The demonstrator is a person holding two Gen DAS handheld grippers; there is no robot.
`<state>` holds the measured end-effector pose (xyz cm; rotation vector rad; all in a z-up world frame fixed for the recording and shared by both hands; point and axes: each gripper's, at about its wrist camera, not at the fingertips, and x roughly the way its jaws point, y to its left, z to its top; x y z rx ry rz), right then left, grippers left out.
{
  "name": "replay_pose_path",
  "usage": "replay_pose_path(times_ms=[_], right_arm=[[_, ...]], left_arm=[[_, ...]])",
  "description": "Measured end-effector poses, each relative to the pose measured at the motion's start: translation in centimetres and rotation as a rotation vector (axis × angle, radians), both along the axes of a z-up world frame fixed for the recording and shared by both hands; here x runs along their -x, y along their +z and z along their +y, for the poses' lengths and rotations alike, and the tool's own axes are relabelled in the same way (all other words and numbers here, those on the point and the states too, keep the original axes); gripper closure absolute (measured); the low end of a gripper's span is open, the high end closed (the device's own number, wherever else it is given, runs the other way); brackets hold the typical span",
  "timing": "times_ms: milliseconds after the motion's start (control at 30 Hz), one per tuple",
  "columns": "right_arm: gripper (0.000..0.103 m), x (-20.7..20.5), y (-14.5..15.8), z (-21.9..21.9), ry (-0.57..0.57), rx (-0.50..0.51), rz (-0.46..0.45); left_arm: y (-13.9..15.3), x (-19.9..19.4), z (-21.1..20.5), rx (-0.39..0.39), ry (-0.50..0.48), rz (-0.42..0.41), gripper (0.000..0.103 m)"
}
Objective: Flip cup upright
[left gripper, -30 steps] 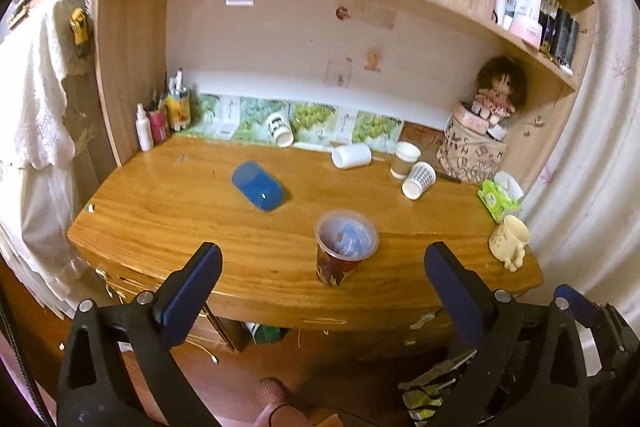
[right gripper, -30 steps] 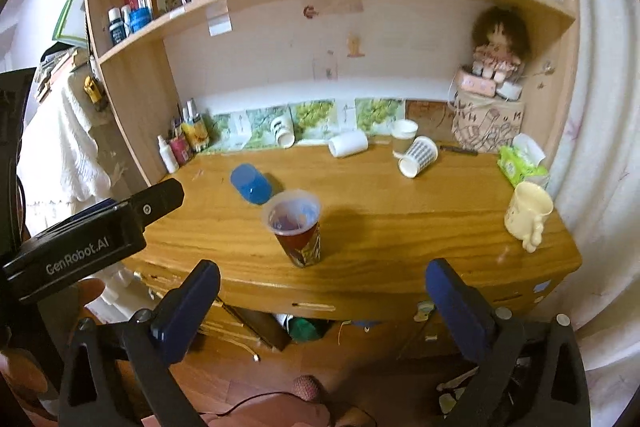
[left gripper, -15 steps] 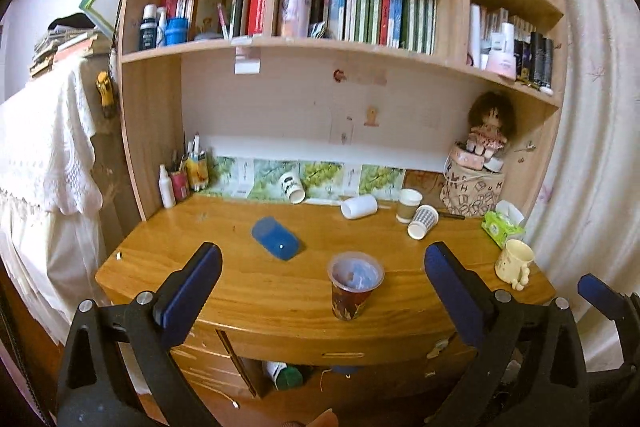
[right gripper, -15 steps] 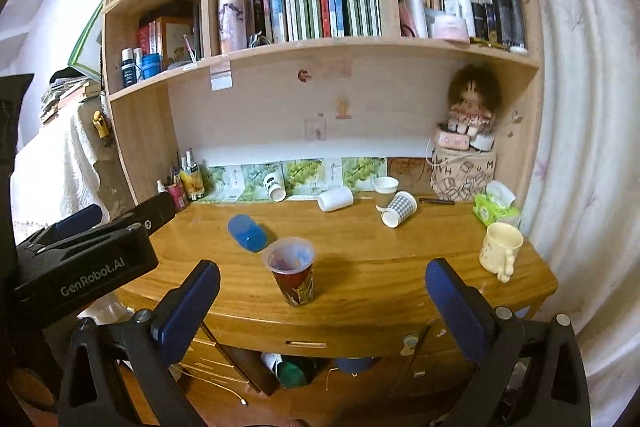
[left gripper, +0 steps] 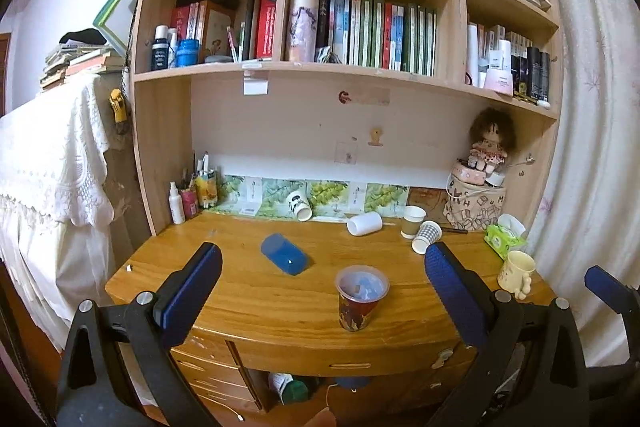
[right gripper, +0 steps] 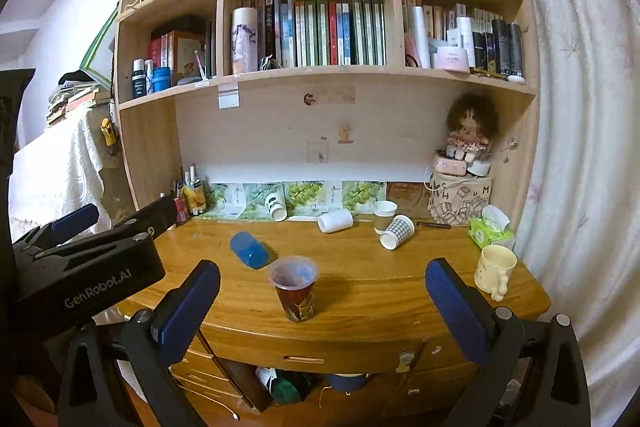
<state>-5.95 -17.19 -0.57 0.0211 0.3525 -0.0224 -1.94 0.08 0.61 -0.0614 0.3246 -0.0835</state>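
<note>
A dark red patterned cup stands upright near the front edge of the wooden desk; it also shows in the right wrist view. A blue cup lies on its side behind it to the left. My left gripper is open and empty, held back in front of the desk. My right gripper is open and empty, also short of the desk. The left gripper's body shows at the left of the right wrist view.
At the back of the desk lie a white cup, a checked paper cup and a printed cup; a brown paper cup stands upright. A cream mug stands at the right edge by the curtain. Shelves with books rise above.
Both grippers have pulled back and tilted up from the desk, so the cups look smaller and more of the shelves shows. Both stay open. The cups have not moved.
</note>
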Motion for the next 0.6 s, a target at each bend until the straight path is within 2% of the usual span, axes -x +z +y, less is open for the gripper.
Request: replay_pose_path(times_ms=[400,600], right_arm=[[0.0,0.61,-0.01,-0.71,-0.103,-0.02,-0.036],[0.0,0.57,-0.02,-0.96,-0.114,-0.033,-0.047]], left_arm=[[0.24,0.63,0.66,-0.007,0.012,-0.035,0.001],[-0.07,0.12,0.8,-0.017,0.039,-0.009,0.001]])
